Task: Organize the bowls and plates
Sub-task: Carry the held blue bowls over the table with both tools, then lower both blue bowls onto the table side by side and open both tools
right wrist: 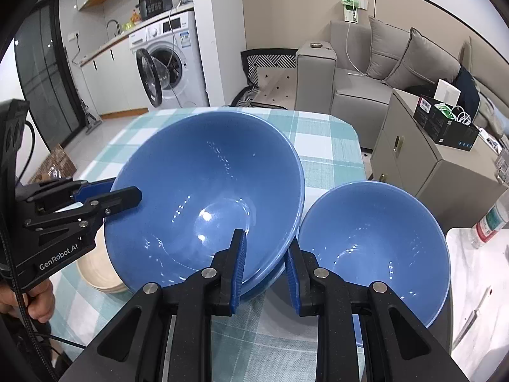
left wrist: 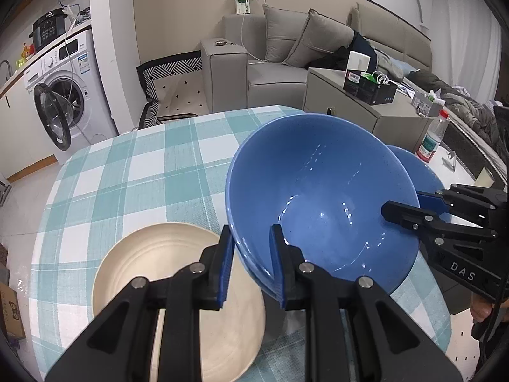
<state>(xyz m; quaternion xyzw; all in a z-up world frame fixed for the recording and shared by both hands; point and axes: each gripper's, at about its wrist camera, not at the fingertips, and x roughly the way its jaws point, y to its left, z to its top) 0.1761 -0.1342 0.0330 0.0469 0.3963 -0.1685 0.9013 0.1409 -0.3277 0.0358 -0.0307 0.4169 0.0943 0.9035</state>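
A large blue bowl [left wrist: 318, 184] [right wrist: 203, 172] hangs tilted just above the checked tablecloth [left wrist: 127, 175] [right wrist: 324, 146]. My left gripper [left wrist: 251, 270] [right wrist: 124, 191] is shut on its left rim. On the opposite rim my right gripper [right wrist: 265, 273] [left wrist: 410, 203] is shut as well. A second blue edge shows right under the bowl at both grips. To its right a smaller blue bowl [right wrist: 375, 238] [left wrist: 413, 168] stands upright on the table. A cream plate [left wrist: 178, 286] [right wrist: 95, 273] lies to the left, partly under the big bowl.
A plastic bottle [left wrist: 432, 140] [right wrist: 490, 219] stands on a white surface [right wrist: 477, 270] right of the table. Behind it a grey cabinet [left wrist: 350, 105] carries a black box. A sofa and a washing machine [left wrist: 63, 95] stand beyond the table's far edge.
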